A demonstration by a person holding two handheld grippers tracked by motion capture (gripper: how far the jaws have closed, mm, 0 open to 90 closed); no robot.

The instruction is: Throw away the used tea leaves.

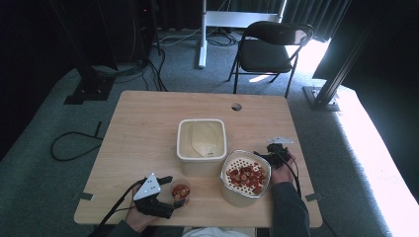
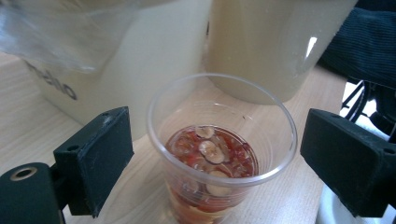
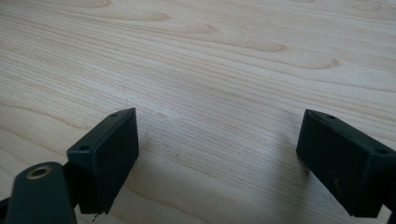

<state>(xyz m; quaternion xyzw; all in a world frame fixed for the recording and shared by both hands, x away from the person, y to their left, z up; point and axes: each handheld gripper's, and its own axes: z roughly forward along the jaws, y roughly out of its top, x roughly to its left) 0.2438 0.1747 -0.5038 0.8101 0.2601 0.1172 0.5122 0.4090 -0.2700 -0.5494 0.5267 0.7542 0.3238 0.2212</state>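
Left gripper point(image 2: 210, 158) stands with its two black jaws spread wide on either side of the small clear plastic cup point(image 2: 222, 149), gaps showing on both sides so neither pad presses it. That cup stands upright on the light wooden table point(image 1: 143, 128) near the front edge, holding red liquid with pale round slices floating in it. Just behind the cup rise the cream square plastic tub point(image 2: 140, 70) and the rounded wall of the cream bucket point(image 2: 271, 42), whose perforated strainer insert point(image 1: 245, 174) carries a heap of red fruit pieces. Across the table, the right gripper point(image 1: 269, 153) rests beside the bucket's far side, jaws also wide apart over bare wood with nothing between them. The step looks like letting go of, or taking hold of, the cup. To do it well, I would keep the jaws level and centred on the cup, move straight along their own line without brushing its thin rim, and avoid any sideways nudge, since the soft wall could buckle and slop the liquid.
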